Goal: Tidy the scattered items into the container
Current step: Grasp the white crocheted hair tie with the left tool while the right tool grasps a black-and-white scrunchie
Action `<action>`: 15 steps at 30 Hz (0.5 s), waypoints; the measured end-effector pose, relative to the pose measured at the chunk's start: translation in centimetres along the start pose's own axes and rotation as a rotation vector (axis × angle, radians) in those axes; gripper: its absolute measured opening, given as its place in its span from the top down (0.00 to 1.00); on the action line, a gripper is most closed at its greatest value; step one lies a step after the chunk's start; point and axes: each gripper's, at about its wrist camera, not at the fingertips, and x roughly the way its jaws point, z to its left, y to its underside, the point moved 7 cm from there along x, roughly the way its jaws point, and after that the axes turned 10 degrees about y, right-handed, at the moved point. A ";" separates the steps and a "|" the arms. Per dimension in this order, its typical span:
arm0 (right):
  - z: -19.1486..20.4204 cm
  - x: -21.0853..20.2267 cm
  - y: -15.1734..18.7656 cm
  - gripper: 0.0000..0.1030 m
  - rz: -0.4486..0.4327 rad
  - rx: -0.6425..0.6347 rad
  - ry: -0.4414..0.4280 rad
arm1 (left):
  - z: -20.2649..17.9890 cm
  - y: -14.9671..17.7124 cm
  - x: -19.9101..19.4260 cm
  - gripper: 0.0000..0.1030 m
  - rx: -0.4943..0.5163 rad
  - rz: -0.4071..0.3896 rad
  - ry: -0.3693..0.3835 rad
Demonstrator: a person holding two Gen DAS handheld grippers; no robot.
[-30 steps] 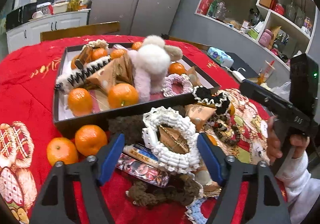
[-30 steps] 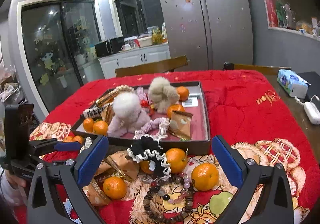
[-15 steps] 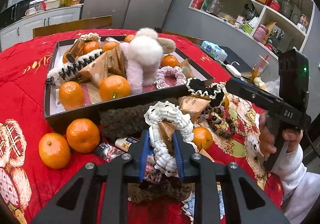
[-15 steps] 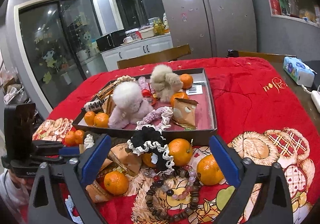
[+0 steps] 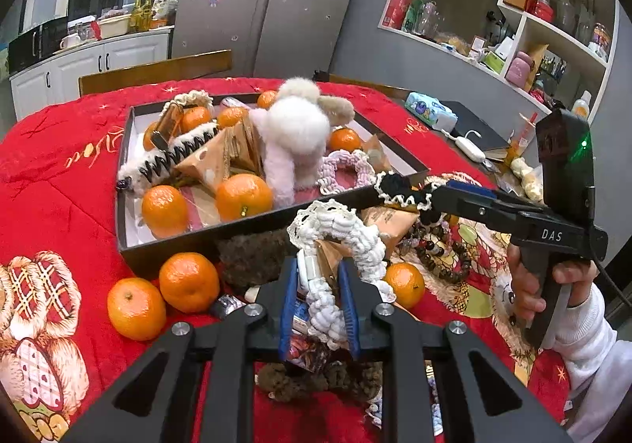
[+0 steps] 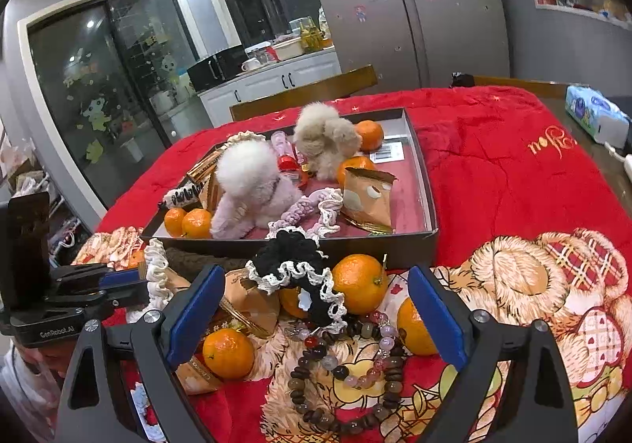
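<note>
My left gripper [image 5: 318,303] is shut on a white crochet scrunchie [image 5: 339,241], lifted a little off the pile in front of the black tray [image 5: 252,224]. The same scrunchie shows at the left of the right wrist view [image 6: 156,277]. My right gripper [image 6: 314,314] is open and empty, its jaws around a black-and-white scrunchie [image 6: 300,273]; it appears at the right of the left wrist view [image 5: 458,198]. The tray [image 6: 428,206] holds oranges, snack packets, two fluffy toys and scrunchies. Loose oranges [image 5: 189,281], a bead bracelet [image 6: 347,376] and snack packets [image 6: 249,301] lie in front of it.
The table has a red cloth [image 6: 493,174]. A brown fuzzy scrunchie [image 5: 252,259] lies against the tray's front wall. A tissue pack [image 6: 592,115] and a white charger [image 5: 468,149] lie at the far right. Wooden chair backs [image 5: 158,70] stand behind the table.
My left gripper closed on the white scrunchie and lifted it slightly. My right gripper moved forward toward the black-and-white scrunchie, still open.
</note>
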 end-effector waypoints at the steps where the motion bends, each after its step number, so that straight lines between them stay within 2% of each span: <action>1: 0.0 0.0 0.0 0.08 0.000 0.002 0.000 | 0.1 -0.1 -0.1 0.79 -0.002 -0.003 -0.003; 9: 0.2 0.3 0.2 0.10 0.002 -0.019 0.014 | -0.1 0.5 0.6 0.78 0.025 0.022 -0.037; 11: 0.2 0.5 0.3 0.17 0.011 -0.027 0.014 | -0.1 0.6 0.7 0.78 0.026 0.030 -0.040; 13: 0.3 0.9 0.6 0.34 0.029 -0.036 0.011 | -0.2 0.6 0.6 0.78 0.027 0.035 -0.039; 15: 0.4 0.8 0.6 0.43 0.027 -0.038 -0.002 | -0.3 0.5 0.5 0.78 0.044 0.034 -0.047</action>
